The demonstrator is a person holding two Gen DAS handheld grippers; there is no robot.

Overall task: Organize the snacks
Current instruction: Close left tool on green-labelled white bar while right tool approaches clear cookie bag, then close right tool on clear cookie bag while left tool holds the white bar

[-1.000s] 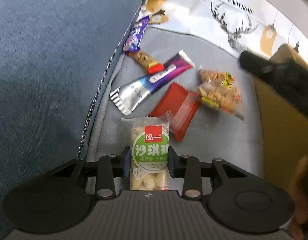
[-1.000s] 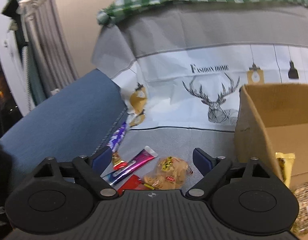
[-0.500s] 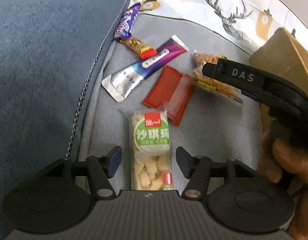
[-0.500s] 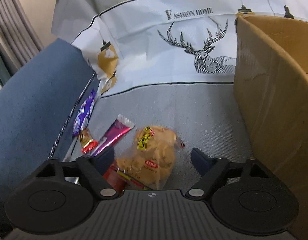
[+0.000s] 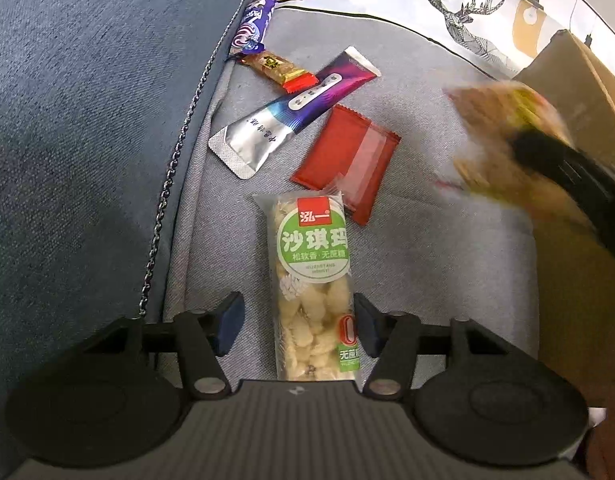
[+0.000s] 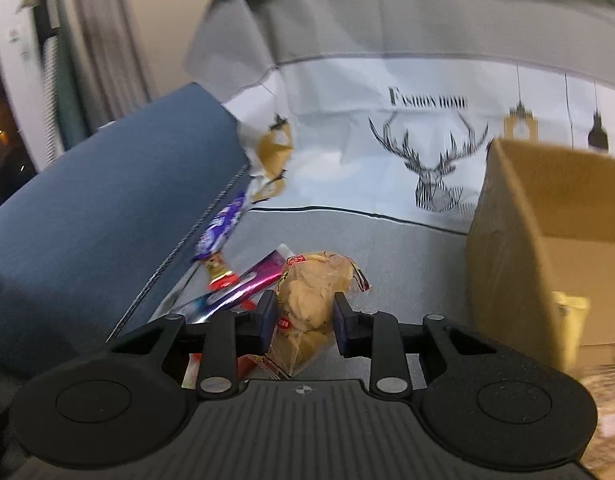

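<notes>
Both sets of jaws were busy. On the right gripper [image 6: 301,322] they'd just been closing, and the pads were pressed onto the sides of a clear bag of brown peanut snacks [image 6: 311,304], pinching it in the middle. From the left wrist camera that same bag [image 5: 503,136] showed up as a blurry smear off to the right, in front of the cardboard box [image 5: 579,92].

The left gripper [image 5: 295,322] was pointing steeply down at the grey sofa cover [image 5: 419,264]. Its jaws had been closing a bit too, but they stood about half open around the green-label sachima bar [image 5: 313,272]. The right pad looked right up against the wrapper while the left pad had a clear gap, so not really a grip. The bar lay flat on the cover, lengthwise between the fingers.

Other snacks lay loose past it: a red packet [image 5: 347,160] touching the bar's top corner, a long silver-and-purple sachet [image 5: 291,116], a small gold-and-red bar [image 5: 277,70], and a purple wrapper [image 5: 253,26] tucked against the blue cushion [image 5: 87,120].

The right wrist view showed the box [image 6: 519,248] open at the top, sitting to the right on the cover, with something yellow [image 6: 569,312] inside it. That view was pretty blurred.
</notes>
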